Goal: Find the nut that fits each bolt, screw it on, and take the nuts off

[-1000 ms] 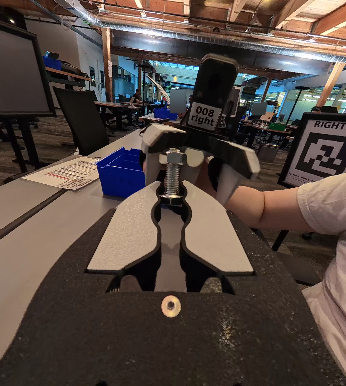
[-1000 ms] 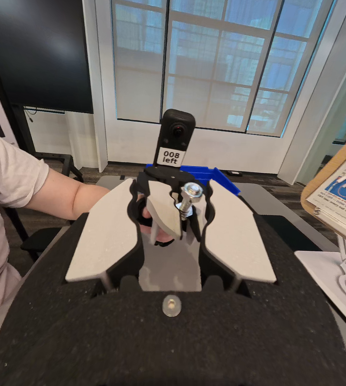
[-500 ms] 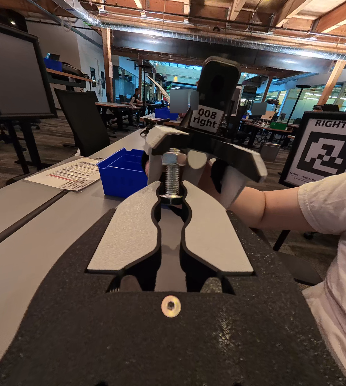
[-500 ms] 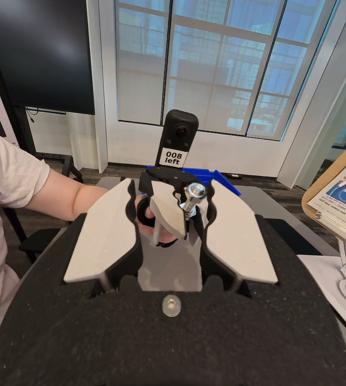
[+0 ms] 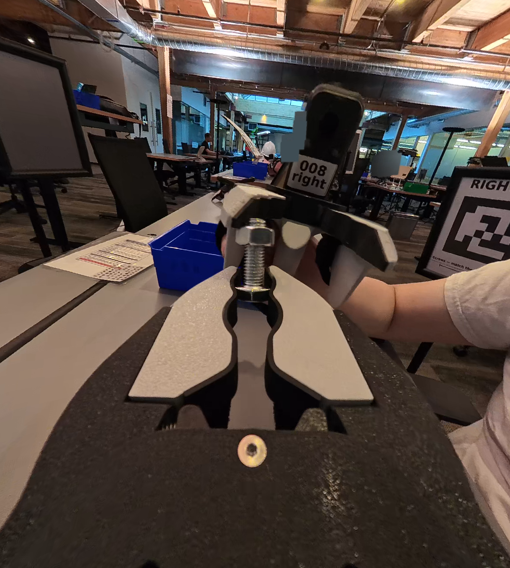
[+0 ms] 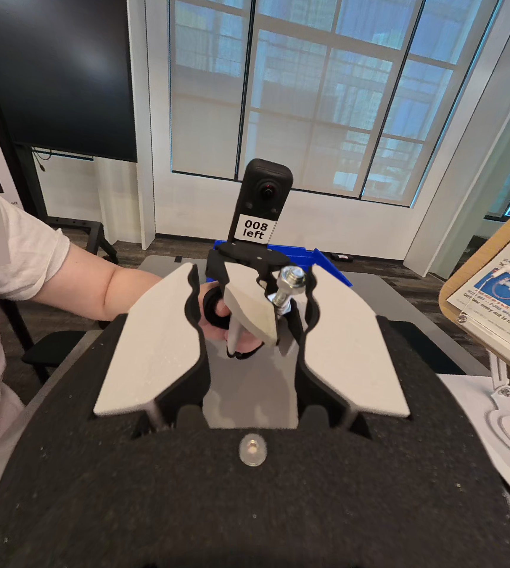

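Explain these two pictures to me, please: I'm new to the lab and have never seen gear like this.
There is no robot here. A person holds a two-finger gripper in each hand, and each gripper carries a camera looking along its fingers. One picture comes from the left gripper and one from the right, so each shows its own fingers up close with the other gripper facing it. The left gripper is shut on the head of a bolt, which has a nut near its far end. The right gripper is open, with its fingers on either side of that nut. On the grey table sit a blue bin and a printed sheet.
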Demonstrator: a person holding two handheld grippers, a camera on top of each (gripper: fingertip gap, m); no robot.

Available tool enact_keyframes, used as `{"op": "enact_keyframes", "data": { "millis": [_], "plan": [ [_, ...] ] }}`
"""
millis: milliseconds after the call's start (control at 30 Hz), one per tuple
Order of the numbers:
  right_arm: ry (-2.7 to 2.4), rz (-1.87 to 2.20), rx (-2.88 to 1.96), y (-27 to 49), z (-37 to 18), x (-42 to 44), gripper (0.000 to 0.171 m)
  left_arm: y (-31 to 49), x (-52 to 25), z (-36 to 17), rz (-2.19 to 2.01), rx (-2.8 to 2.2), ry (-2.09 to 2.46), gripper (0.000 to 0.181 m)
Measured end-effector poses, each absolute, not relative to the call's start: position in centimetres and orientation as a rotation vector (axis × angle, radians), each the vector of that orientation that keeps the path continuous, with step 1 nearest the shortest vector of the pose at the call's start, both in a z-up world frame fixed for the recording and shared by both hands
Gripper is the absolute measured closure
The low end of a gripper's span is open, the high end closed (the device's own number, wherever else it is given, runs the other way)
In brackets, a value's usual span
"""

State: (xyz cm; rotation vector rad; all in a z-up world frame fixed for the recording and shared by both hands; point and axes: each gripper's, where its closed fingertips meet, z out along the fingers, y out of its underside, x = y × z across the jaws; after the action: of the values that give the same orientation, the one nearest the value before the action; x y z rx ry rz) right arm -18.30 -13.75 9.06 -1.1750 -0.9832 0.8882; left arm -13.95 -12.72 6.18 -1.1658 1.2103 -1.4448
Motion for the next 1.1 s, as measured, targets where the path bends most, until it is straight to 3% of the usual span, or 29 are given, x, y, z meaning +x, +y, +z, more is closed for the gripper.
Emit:
{"op": "enact_keyframes", "data": {
  "millis": [133,433,600,833,1100],
  "plan": [
    [-0.967,0.908,-1.175,-13.6,9.3,-17.5,0.115,-12.1,-14.5,6.7,-1.468,-1.167,1.17,0.168],
    [-0.978,0.894,-1.173,-13.7,9.1,-18.3,0.107,-12.9,-13.9,6.3,-1.454,-1.163,1.211,0.168],
    [-0.948,0.907,-1.173,-13.3,9.4,-17.5,0.113,-12.2,-14.5,6.8,-1.47,-1.162,1.172,0.168],
    [-0.972,0.894,-1.177,-13.5,8.8,-18.5,0.104,-12.7,-14.0,6.3,-1.453,-1.164,1.208,0.168],
    [-0.941,0.929,-1.187,-13.2,9.2,-17.7,0.113,-12.4,-14.2,6.4,-1.465,-1.168,1.191,0.168]
  ]
}}
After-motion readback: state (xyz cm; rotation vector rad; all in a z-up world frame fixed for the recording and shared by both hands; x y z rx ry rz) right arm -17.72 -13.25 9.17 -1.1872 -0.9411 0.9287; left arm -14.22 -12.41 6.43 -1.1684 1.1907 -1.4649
